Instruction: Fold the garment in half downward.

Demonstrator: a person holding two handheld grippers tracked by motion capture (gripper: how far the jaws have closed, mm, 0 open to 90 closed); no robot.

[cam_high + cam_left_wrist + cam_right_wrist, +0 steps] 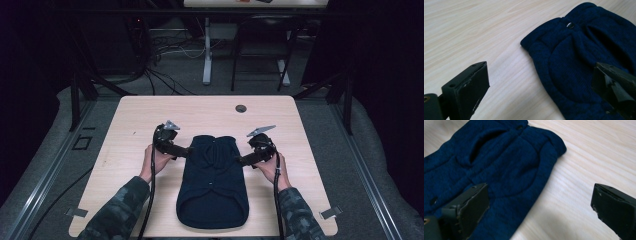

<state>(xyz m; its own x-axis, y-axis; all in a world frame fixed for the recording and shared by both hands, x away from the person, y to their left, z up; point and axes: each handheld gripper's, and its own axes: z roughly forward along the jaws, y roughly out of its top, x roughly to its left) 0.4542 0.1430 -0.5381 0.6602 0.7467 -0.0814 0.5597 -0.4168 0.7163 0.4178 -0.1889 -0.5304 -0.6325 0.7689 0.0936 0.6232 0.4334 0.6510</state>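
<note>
Room: dark, cables and chair legs on floor behind worktop [150, 115].
Surface: pale wood worktop, round grommet hole [241, 108] near far edge.
Garment [212, 180]: dark navy knit, flat on worktop centre, hem toward person, collar end away; metal snap [570, 25] at neck, another button lower down front.
Left hand-held gripper [187, 150]: at garment's left upper edge, jaws spread wide, nothing held; in left gripper view one jaw over bare wood, other over the knit.
Right hand-held gripper [241, 161]: at garment's right upper edge, jaws wide apart, empty; in right gripper view one jaw over the knit, other over bare wood.
Contact: jaw tips at garment edges; touching or not, cannot tell.
Sleeves: camouflage pattern, entering from near edge.
</note>
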